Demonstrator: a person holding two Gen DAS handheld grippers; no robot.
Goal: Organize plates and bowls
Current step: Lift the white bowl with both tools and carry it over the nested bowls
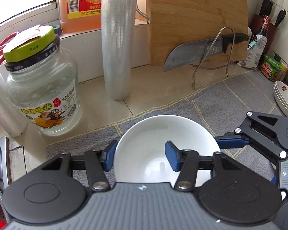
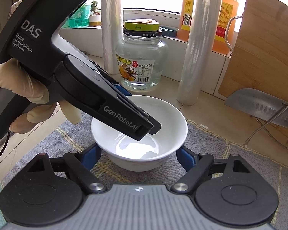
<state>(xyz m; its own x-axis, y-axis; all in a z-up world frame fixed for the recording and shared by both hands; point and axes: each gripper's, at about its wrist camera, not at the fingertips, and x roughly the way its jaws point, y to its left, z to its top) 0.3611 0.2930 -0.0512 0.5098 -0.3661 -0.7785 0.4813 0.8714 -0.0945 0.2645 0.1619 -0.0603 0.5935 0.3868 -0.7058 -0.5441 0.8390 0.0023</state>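
Surroundings, left wrist view: glass jar (image 1: 43,88) with green lid at 10 o'clock of the white bowl (image 1: 163,132), standing on the tiled surface (image 1: 144,94). Roll of cling film (image 1: 118,44) upright at 11 o'clock. Wooden cutting board (image 1: 197,19) leans at 12 to 1 o'clock, with a cleaver (image 1: 197,53) resting in a wire rack (image 1: 213,57) before it. Orange bottle (image 1: 80,5) on the window ledge behind the jar. Stack of white plates (image 1: 286,99) at 3 o'clock, near the frame edge, beside bottles and a knife block, all small. Nothing stands between bowl and plates except bare grey mat (image 1: 230,95).

Bowl: upright on the grey mat, empty.

Left hand-held gripper (image 1: 142,157): closed on the bowl's rim at the bowl's 7 o'clock side; one blue pad (image 1: 170,157) inside the bowl, the other outside the wall. Right wrist view confirms it entering the bowl (image 2: 140,132) from 10 o'clock, held by a gloved hand (image 2: 19,88).

Right hand-held gripper (image 2: 139,158): jaws straddle the bowl's lower body from 6 o'clock, one blue finger at each side. Whether the pads press the wall cannot be told.
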